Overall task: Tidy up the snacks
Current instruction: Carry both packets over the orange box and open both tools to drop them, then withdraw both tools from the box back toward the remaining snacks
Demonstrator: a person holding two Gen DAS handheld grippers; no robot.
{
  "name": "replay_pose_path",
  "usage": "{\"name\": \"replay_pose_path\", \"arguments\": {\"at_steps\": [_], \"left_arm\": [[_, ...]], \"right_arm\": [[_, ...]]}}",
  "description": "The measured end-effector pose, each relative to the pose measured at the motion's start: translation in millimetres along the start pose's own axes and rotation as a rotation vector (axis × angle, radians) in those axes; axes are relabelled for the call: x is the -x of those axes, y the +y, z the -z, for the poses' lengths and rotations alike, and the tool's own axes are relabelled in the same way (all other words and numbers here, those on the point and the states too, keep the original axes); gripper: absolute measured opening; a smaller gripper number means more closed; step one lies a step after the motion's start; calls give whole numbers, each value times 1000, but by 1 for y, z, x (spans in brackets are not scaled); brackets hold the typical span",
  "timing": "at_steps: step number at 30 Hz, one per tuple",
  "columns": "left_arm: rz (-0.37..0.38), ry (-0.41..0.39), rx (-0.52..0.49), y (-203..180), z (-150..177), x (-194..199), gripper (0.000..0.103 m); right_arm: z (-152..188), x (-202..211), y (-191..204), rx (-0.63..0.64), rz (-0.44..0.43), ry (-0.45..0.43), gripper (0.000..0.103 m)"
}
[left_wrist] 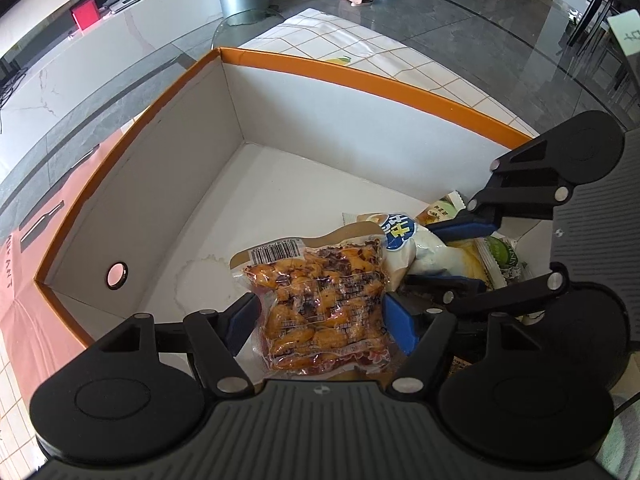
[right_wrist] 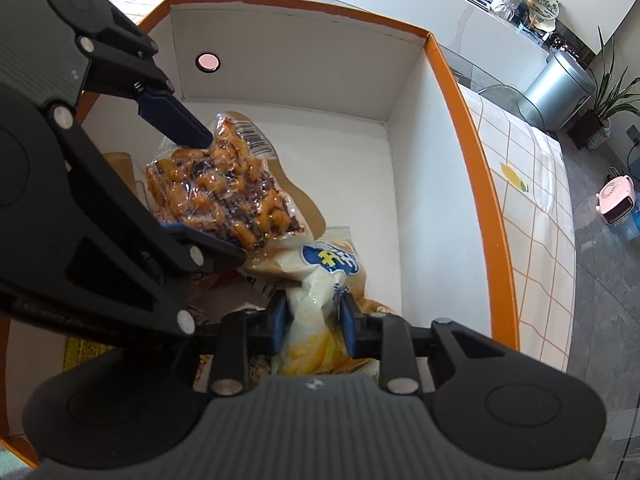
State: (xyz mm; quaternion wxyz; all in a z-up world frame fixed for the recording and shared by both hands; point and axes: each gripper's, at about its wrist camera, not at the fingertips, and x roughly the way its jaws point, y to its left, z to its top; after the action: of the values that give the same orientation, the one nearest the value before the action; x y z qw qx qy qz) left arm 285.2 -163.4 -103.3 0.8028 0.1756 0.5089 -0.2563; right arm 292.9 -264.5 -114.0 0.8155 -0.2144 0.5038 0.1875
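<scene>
An orange-rimmed white box (left_wrist: 360, 76) lies open under both grippers; its rim also shows in the right wrist view (right_wrist: 472, 128). My left gripper (left_wrist: 320, 320) is shut on a clear packet of orange-brown snacks (left_wrist: 324, 304), held inside the box; the packet also shows in the right wrist view (right_wrist: 224, 188) between the left gripper (right_wrist: 222, 196) fingers. My right gripper (right_wrist: 314, 322) is shut on a white and yellow snack bag with a blue label (right_wrist: 316, 300), low in the box. That bag (left_wrist: 416, 248) and the right gripper (left_wrist: 440, 252) show at right in the left wrist view.
More snack packs lie under the bags, one green-labelled (left_wrist: 504, 256) and one yellow (right_wrist: 80, 354). The box stands on a checked tablecloth (right_wrist: 532, 184) on a glass table. A round hole (left_wrist: 117, 275) pierces one box wall.
</scene>
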Motion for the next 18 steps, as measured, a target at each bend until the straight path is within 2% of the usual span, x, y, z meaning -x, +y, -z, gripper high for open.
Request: {"name": "replay_pose_path", "arguments": {"at_steps": [1,9,18], "left_arm": [[-2,-4,0,0,1,1,82],[-26,-37,28,-2,0,13,85],[-59,-131,75,-6,11,65,85]], "right_arm": [[0,1,1,2,7,0,35],[2,18,1,0,32,9,54],[10,55,-1,-97,56,-41,66]]}}
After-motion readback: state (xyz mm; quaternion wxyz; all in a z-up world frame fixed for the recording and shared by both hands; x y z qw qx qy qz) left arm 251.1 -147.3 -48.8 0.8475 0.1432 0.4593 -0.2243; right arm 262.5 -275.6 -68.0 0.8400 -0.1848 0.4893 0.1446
